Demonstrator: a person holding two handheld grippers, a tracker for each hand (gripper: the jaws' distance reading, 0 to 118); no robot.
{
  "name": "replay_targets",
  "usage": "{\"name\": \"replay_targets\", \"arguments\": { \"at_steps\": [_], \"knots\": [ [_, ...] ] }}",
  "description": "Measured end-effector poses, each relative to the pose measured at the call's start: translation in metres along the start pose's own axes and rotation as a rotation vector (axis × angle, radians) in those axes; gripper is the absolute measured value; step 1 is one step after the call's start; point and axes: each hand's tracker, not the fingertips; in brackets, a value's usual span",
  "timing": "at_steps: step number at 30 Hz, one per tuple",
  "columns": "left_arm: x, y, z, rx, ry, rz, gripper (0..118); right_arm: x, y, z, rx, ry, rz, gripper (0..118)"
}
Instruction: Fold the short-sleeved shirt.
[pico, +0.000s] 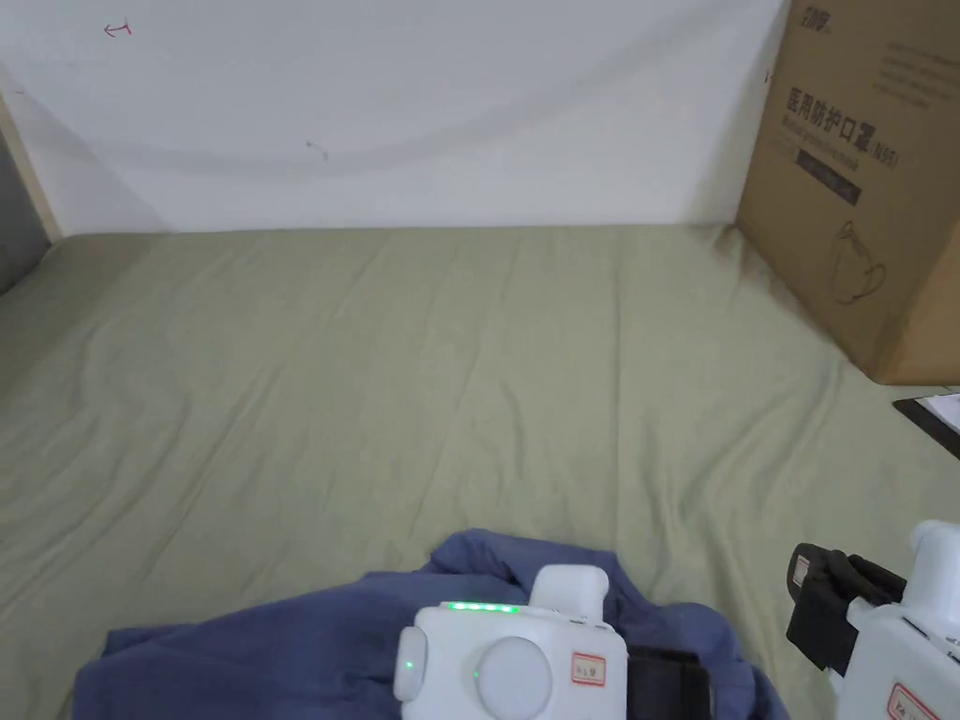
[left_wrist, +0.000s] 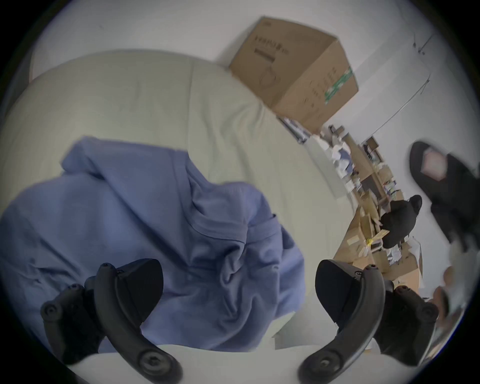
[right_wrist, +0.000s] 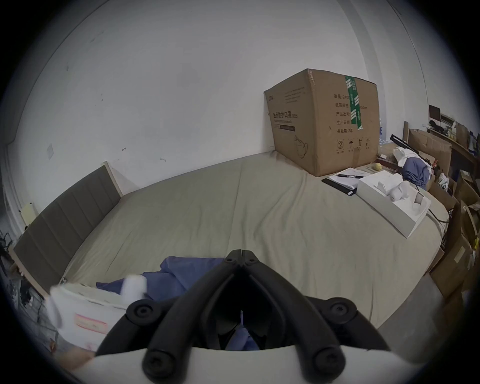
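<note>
The left tongs (left_wrist: 239, 293) hang wide open just above the crumpled blue short-sleeved shirt (left_wrist: 145, 233) on the bed (pico: 469, 375). The right tongs (right_wrist: 241, 256), jaws closed and empty, sit beside it.

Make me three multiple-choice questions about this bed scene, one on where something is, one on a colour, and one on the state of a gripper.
1. Where does the cardboard box stand?
A. On the floor
B. On the bed, by the wall
C. On the shirt

2. What colour is the shirt?
A. Blue
B. Red
C. White

3. How do the jaws of the left gripper stand?
A. Closed on the box
B. Closed on the shirt
C. Wide apart above the shirt

Answers: 1 B, the box rests on the bedsheet against the white wall. 2 A, the crumpled cloth is blue. 3 C, the left gripper view shows a wide gap between them, with the shirt beneath.
</note>
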Motion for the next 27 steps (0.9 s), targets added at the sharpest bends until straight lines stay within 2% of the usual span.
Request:
{"name": "replay_targets", "arguments": {
  "at_steps": [5,6,7,8,9,10,12,14,17,19,20,21,23,24,25,27],
  "knots": [
    [-0.047,0.000,0.089,0.103,0.007,0.107,116,-0.022,-0.006,-0.006,-0.034,0.073,0.015,0],
    [-0.063,-0.004,0.108,0.111,0.025,0.107,113,-0.027,-0.007,-0.007,-0.038,0.091,0.024,0],
    [-0.078,-0.009,0.126,0.135,0.083,0.111,95,-0.032,-0.009,-0.008,-0.043,0.103,0.030,0],
    [-0.093,-0.016,0.142,0.154,0.161,0.104,67,-0.037,-0.011,-0.010,-0.049,0.116,0.031,0],
    [-0.109,-0.023,0.155,0.154,0.264,0.094,32,-0.041,-0.013,-0.012,-0.060,0.127,0.030,0],
    [-0.124,-0.031,0.164,0.151,0.336,0.096,5,-0.045,-0.015,-0.014,-0.066,0.135,0.033,0],
    [-0.163,-0.049,0.189,0.141,0.380,0.197,0,-0.053,-0.021,-0.019,-0.088,0.163,0.035,0],
    [-0.190,-0.065,0.203,0.142,0.386,0.249,0,-0.058,-0.027,-0.023,-0.110,0.179,0.036,0],
    [-0.214,-0.082,0.214,0.127,0.513,0.268,0,-0.063,-0.035,-0.031,-0.143,0.188,0.031,0],
    [-0.231,-0.085,0.216,0.129,0.520,0.296,0,-0.067,-0.038,-0.036,-0.168,0.193,0.036,0],
    [-0.238,-0.084,0.216,0.129,0.535,0.319,7,-0.069,-0.039,-0.038,-0.176,0.190,0.045,0],
    [-0.250,-0.079,0.214,0.123,0.548,0.320,19,-0.071,-0.040,-0.040,-0.182,0.187,0.057,0],
    [-0.258,-0.068,0.211,0.132,0.564,0.307,81,-0.074,-0.039,-0.044,-0.192,0.188,0.074,0],
    [-0.261,-0.060,0.209,0.138,0.573,0.297,105,-0.075,-0.039,-0.046,-0.196,0.185,0.081,0],
    [-0.267,-0.051,0.206,0.140,0.575,0.286,116,-0.076,-0.038,-0.048,-0.199,0.181,0.088,0],
    [-0.274,-0.031,0.200,0.160,0.576,0.263,116,-0.079,-0.038,-0.052,-0.208,0.176,0.104,0]
  ]
}}
